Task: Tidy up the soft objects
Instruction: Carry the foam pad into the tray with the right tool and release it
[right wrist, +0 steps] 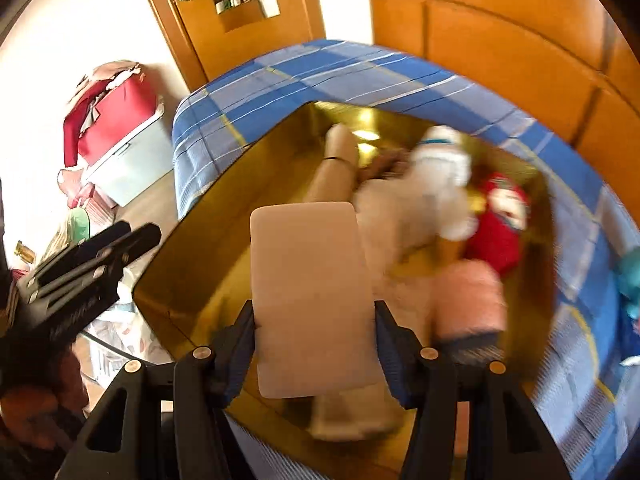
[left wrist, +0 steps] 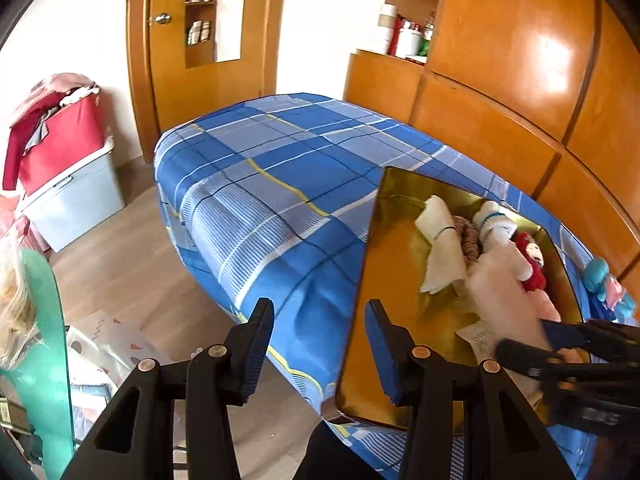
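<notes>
The right gripper (right wrist: 316, 344) grasps a flat beige foam pad (right wrist: 312, 300) above the crowded shiny gold box (right wrist: 208, 248) on the blue plaid bed (left wrist: 260, 184), while the left gripper (left wrist: 320, 348) hangs released and empty beside the box's near wall

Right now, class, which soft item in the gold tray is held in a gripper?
The flat beige pad, between the right gripper's fingers. The red plush toy and rolled white cloth lie loose in the gold tray.
</notes>
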Tool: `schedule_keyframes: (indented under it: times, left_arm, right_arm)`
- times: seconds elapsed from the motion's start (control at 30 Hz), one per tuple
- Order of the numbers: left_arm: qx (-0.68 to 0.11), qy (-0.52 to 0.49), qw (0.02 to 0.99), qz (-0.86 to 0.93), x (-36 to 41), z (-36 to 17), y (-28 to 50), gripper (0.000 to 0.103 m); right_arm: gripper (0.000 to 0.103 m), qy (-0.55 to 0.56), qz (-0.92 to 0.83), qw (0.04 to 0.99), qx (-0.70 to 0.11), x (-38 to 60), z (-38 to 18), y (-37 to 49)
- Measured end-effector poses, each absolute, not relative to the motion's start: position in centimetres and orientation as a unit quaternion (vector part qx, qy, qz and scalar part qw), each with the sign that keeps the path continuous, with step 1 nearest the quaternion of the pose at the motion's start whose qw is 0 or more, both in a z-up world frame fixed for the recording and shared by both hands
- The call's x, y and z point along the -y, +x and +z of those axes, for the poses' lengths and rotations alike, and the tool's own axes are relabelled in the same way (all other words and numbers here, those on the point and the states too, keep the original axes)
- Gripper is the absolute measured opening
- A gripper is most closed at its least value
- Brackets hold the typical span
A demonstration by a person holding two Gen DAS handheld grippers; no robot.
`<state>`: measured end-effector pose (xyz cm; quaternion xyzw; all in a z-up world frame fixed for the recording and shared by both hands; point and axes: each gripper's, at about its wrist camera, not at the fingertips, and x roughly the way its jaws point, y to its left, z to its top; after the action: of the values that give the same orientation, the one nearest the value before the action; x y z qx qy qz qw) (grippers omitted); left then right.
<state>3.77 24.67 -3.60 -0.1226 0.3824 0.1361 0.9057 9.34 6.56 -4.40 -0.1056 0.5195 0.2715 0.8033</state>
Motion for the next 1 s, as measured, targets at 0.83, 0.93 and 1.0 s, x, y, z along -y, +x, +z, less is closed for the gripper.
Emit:
schedule_keyframes:
  times: [0.83,0.93,1.0]
  left_arm:
    - [-0.372,-0.102,0.914,0.129,-22.9,-2.6,3.1,0.054]
    - [-0.369,-0.093,0.917,0.121,-22.1,-2.2,3.2,0.054]
    - [-0.369,-0.088,0.918,0.114,-21.5,-2.0,3.2,0.054]
  right_arm:
    - [0.074,0.008,0.3,0.806,-0.51,-3.1,-4.4,7.1]
    - [0.074,0.006,0.286,0.819,-0.497,-1.7,-3.6,6.7]
    - [0.074,0.005,0.275,0.827,-0.489,-0.6,-3.0,6.5]
